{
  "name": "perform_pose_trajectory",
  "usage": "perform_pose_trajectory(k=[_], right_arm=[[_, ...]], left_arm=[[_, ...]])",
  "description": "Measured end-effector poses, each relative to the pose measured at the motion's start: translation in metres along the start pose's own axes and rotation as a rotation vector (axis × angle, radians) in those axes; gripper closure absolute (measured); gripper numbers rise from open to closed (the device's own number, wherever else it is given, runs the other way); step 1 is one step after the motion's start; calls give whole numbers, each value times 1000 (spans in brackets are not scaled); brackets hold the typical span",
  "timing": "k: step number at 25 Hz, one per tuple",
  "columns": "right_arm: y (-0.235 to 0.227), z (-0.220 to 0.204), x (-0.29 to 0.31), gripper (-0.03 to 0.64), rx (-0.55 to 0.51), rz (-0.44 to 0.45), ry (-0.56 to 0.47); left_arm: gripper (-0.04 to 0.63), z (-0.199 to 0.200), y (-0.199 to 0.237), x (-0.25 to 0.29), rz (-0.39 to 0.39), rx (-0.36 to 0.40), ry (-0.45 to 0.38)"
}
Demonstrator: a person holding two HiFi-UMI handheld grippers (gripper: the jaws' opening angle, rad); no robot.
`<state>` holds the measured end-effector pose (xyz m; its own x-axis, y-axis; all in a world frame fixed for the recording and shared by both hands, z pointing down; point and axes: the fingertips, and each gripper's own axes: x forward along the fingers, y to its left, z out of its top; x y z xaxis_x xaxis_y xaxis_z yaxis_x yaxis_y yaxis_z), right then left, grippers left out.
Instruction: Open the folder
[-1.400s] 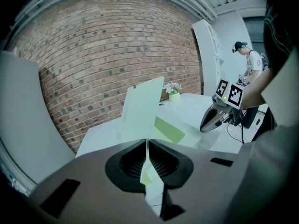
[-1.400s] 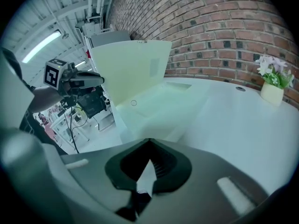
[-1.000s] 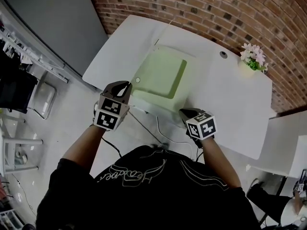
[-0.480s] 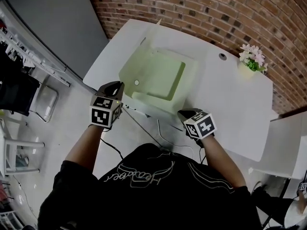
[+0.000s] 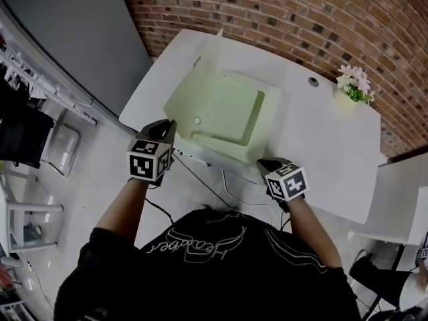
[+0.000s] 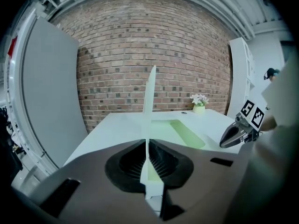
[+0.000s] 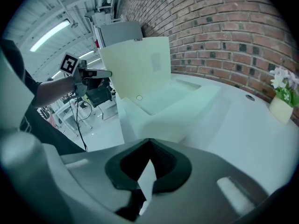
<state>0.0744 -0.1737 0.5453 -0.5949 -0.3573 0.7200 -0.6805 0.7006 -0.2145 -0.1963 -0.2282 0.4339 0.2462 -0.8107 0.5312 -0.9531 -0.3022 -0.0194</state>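
Both grippers hold the pale green plastic folder (image 5: 231,112), which lies on the white table (image 5: 321,146).
My left gripper (image 5: 167,126) is closed tight on the edge of the front cover (image 7: 135,64), and this cover stands raised, almost upright, over the rest. My right gripper (image 5: 263,163) pinches the near corner of the lower sheet, at the table's near edge. One small pot of flowers (image 5: 352,85) stands well apart, near the red brick wall (image 5: 301,12).
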Motion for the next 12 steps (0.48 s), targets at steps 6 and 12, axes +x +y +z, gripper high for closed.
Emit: perform_pose_trajectory(k=[6,12], right_arm=[[-3,0,-2,612,47,-65,-2],[-7,-4,-4,612,103,-130,2]], left_arm=[[572,-4,14,1,-73,-83,14],[572,-12,27,4,-116,-173,47]])
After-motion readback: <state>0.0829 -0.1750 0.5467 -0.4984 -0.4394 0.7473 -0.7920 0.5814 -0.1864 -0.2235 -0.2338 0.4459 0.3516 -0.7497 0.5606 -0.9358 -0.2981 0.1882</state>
